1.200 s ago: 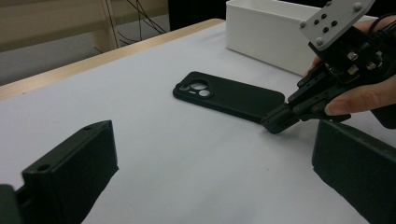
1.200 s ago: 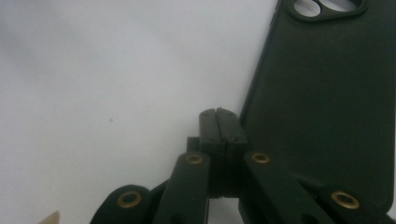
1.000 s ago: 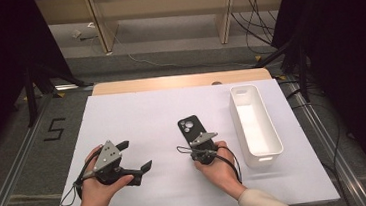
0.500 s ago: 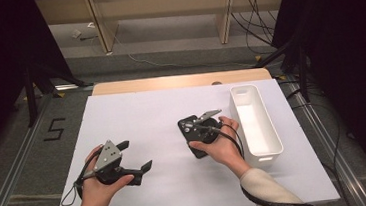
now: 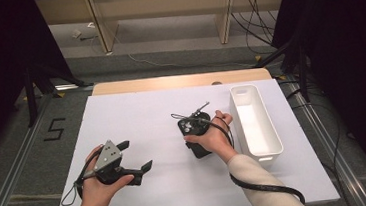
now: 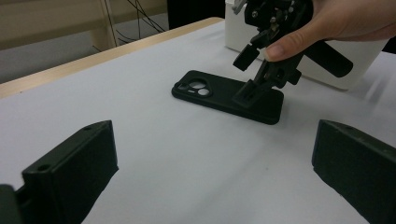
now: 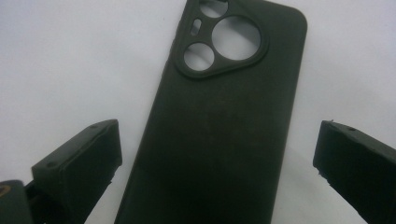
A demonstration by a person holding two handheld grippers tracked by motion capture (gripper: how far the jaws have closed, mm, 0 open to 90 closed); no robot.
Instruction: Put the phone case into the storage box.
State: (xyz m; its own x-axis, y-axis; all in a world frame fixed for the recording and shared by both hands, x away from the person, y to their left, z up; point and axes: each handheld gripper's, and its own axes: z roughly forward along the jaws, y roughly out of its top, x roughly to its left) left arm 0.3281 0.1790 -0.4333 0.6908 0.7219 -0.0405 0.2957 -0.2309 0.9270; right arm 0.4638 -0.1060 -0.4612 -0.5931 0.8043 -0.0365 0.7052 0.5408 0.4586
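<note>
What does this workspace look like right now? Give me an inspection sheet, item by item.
Surface: white table sheet, wooden edge at the far side.
Job's things: black phone case lying flat, camera cutouts up; white bin to its right, nothing seen inside.
Clutter: nothing seen.
Grippers: right gripper over the case, fingers have just been opening, now straddling it without pressing; left gripper open, resting apart at the near left.
Cables: black cable trails along the right sleeve.
Surroundings: wooden frame legs, loose floor cables, a floor mark "5".
</note>
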